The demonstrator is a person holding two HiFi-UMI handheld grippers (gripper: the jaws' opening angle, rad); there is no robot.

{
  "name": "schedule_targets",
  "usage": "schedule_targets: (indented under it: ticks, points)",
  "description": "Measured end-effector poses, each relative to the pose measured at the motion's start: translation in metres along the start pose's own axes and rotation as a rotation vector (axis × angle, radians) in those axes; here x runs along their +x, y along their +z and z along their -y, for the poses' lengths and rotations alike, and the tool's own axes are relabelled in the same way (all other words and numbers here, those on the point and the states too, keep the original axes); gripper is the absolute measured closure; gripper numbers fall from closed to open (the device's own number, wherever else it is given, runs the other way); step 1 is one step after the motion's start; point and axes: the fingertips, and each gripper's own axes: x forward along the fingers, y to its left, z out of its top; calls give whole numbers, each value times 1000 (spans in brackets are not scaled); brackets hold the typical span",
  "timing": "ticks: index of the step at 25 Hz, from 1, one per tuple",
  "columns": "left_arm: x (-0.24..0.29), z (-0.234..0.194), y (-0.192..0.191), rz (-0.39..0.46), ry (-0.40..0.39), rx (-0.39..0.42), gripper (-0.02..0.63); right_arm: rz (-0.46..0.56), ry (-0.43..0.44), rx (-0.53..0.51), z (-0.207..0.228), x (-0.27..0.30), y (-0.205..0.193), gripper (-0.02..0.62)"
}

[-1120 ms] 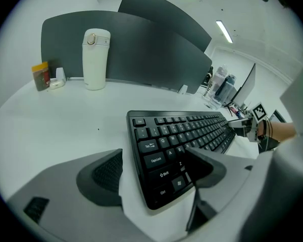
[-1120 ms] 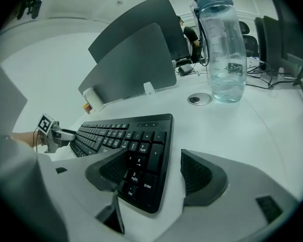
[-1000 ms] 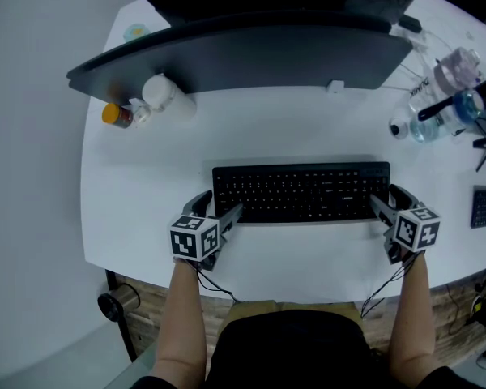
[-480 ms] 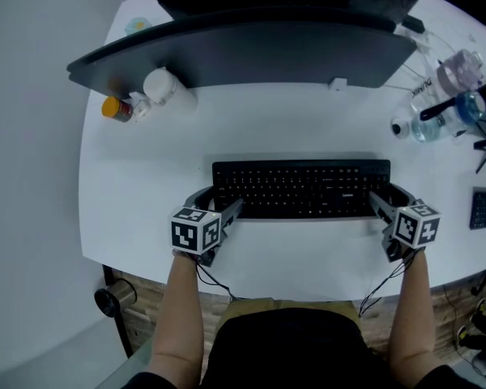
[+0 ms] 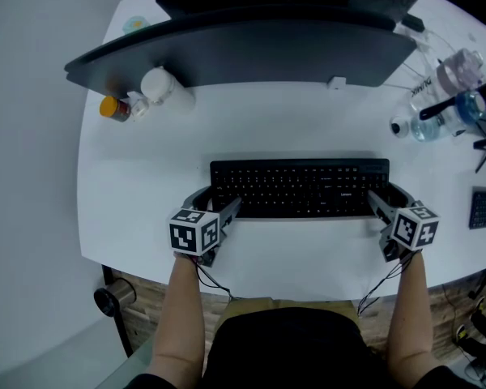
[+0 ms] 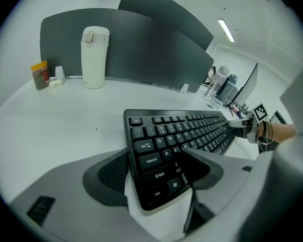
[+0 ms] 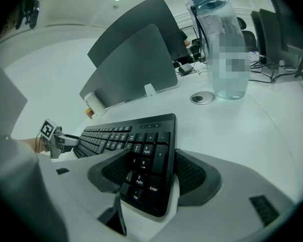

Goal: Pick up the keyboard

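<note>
White tabletop (image 5: 146, 185), smooth and matte with a rounded corner, fills my head view, backed by a curved grey partition panel (image 5: 243, 55). The keyboard (image 5: 300, 186) lies flat near the front edge. It is black, slim plastic with low square keys.

From above I see only that each tool sits at one end of it. The left gripper (image 5: 217, 203) straddles the left end. In its own view the ribbed black pad lies against the far edge and the other jaw covers the front corner by the bottom-row keys. These jaws have just been closing with the keyboard end between them, and they now pinch it. The right gripper (image 5: 387, 199) clamps the number-pad end the same way, one pad on the far edge and one on the near edge.

The left gripper view gives me the white flask (image 6: 95, 57) standing upright against the panel with its lid shut. It is opaque, so I cannot tell its contents, and from above it is just a pale round top. Beside it sits a small orange-capped jar (image 5: 113, 109).

Only the right gripper view shows a round cable grommet (image 7: 201, 98) set in the table. Next to it stands a tall clear bottle (image 7: 219, 44) with a dark cap; its fill level I cannot make out.
</note>
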Motion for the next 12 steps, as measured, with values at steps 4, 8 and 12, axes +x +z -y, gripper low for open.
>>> schedule_targets:
  ticks: [4,8,12]
  points:
    - [0,0,0,-1,1,-2,279,1,-3,-2,0,0,0,308]
    - [-1,0,0,-3,5,-6,279,-12,-16,-20,0,1,0,308]
    - [0,-1,0,-4,9,-9,279,-24,-28,-40,0,2,0,307]
